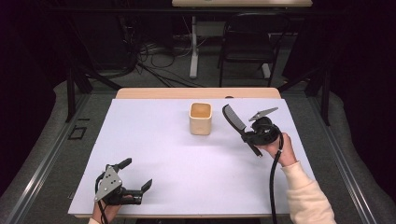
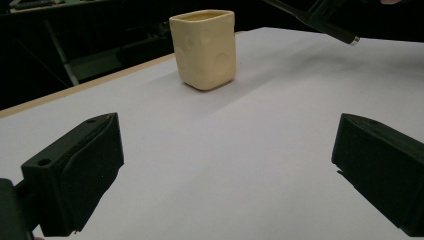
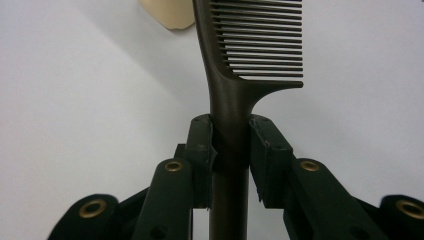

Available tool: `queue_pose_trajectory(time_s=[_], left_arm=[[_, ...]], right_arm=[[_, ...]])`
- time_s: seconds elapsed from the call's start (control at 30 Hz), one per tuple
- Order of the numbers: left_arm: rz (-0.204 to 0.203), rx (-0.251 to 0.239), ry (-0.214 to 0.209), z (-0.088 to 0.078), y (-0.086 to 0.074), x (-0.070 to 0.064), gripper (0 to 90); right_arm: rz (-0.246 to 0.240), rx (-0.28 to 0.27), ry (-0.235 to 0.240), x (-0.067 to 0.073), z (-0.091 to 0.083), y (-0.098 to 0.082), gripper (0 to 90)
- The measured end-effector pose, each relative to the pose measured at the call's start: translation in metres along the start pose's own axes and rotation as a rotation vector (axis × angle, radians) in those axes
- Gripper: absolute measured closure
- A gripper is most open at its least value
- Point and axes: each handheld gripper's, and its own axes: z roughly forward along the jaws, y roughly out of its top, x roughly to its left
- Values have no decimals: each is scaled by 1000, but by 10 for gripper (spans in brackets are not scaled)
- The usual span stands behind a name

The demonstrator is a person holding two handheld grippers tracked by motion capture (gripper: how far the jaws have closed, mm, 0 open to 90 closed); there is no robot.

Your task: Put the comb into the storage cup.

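1. Dark room behind, with a chair and loose cables on the floor; up front, the desk is covered by a white sheet and carries very little.
2. Done so far, by my reading: the comb is off the desk and gripped. The right hand-held gripper is clenched on its handle, jaws pressing from both sides in the right gripper view, teeth end pointing away toward the cup.
3. Left to do, as I judge it: carry the comb over the cream cup and lower it in. The cup stands upright near the desk's far middle, its mouth open and seemingly empty.
4. The left hand-held gripper rests near the front left corner, jaws spread wide and holding nothing; the cup lies well ahead of it.
5. Room: the comb hangs just right of the cup, apart from it, with bare sheet between.
6. Edges: the desk's right edge is near the right hand, and the far wooden edge sits close behind the cup, so a push from the comb's tip could tip the cup or shove it backward.
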Motion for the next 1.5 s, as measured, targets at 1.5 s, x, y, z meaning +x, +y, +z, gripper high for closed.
queue_pose_trajectory(time_s=[1.5], left_arm=[[-2,4,14,1,0,0,2]], right_arm=[[-43,-134,-22,15,-4,21,727]])
